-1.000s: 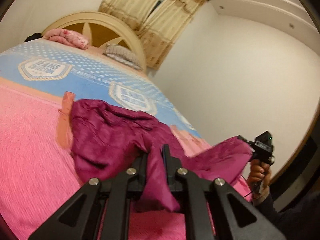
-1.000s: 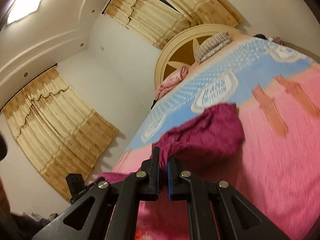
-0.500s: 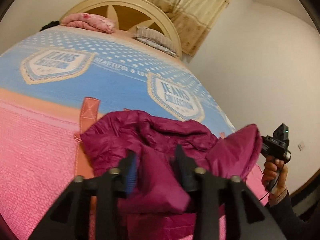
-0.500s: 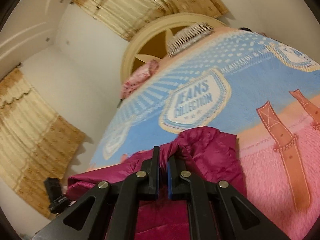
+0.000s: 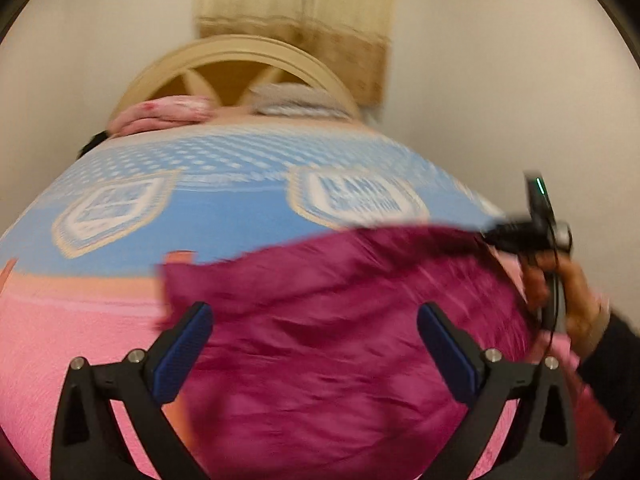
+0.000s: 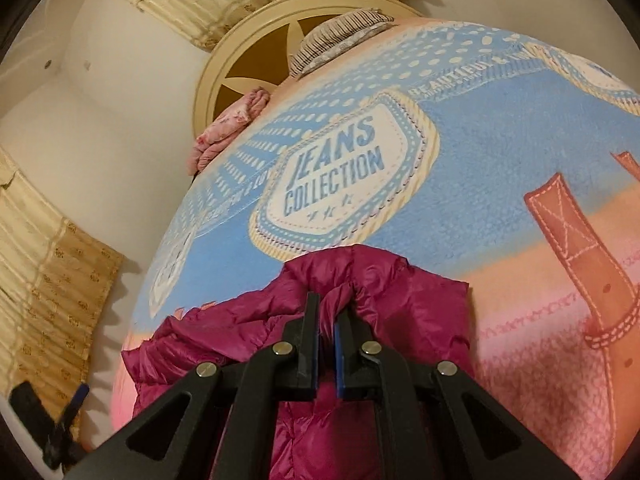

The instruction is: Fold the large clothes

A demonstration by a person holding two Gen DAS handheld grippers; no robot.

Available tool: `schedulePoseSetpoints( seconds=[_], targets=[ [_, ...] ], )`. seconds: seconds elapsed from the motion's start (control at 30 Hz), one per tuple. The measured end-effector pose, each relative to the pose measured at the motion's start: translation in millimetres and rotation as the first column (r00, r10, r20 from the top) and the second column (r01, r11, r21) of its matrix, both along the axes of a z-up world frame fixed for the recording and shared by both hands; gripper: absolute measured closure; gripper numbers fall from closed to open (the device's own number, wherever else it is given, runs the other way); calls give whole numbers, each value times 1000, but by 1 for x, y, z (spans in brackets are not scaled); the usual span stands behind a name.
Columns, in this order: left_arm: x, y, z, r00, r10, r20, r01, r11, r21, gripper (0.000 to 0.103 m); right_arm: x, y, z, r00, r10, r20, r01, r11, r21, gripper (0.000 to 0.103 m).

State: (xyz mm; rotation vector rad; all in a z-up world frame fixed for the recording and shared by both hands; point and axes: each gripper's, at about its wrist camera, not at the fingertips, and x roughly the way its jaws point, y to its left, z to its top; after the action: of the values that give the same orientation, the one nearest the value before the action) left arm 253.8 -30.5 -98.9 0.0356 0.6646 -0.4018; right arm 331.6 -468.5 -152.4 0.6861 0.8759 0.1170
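- Two hand-held grippers are working the magenta jacket (image 6: 404, 308): your left hand-held gripper (image 5: 314, 344) is opening its jaws wide, its blue pads (image 5: 182, 356) standing clear of the fabric lying between them.
- Your right hand-held gripper (image 6: 327, 338) is staying clenched on a bunched fold at the jacket's upper edge.
- In the left wrist view, your right hand (image 5: 568, 292) is gripping its handle at the jacket's right side.
- The jacket is lying crumpled on the bed (image 6: 500, 132), across the pink part of the cover and reaching the blue band.
- Beyond it, a "JEANS COLLECTION" badge (image 6: 340, 176) is showing, then a striped pillow (image 6: 340, 36) and a pink bundle (image 6: 228, 128) by the headboard (image 6: 224, 60).
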Motion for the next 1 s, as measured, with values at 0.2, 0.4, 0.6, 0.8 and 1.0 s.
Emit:
schedulePoseSetpoints(
  seconds=[0.2, 0.4, 0.6, 0.8, 1.0],
  targets=[
    [19, -70, -57, 1000, -8, 7, 5, 952, 307, 0, 4, -4, -14, 999, -30, -36, 30, 1000, -6, 97],
    [42, -50, -78, 992, 49, -115, -29, 985, 169, 0, -17, -7, 9, 998, -54, 10, 55, 986, -158, 21],
    [42, -40, -82, 984, 114, -133, -94, 984, 153, 0, -41, 40, 43, 995, -8, 104, 27, 983, -181, 21],
    [51, -33, -80, 972, 177, -157, -160, 980, 119, 0, -32, 101, 18, 994, 79, 81, -57, 967, -246, 21],
    [64, -9, -57, 960, 274, -50, -265, 953, 144, 0, -22, 116, -22, 998, 56, 19, -47, 945, -323, 21]
  ],
)
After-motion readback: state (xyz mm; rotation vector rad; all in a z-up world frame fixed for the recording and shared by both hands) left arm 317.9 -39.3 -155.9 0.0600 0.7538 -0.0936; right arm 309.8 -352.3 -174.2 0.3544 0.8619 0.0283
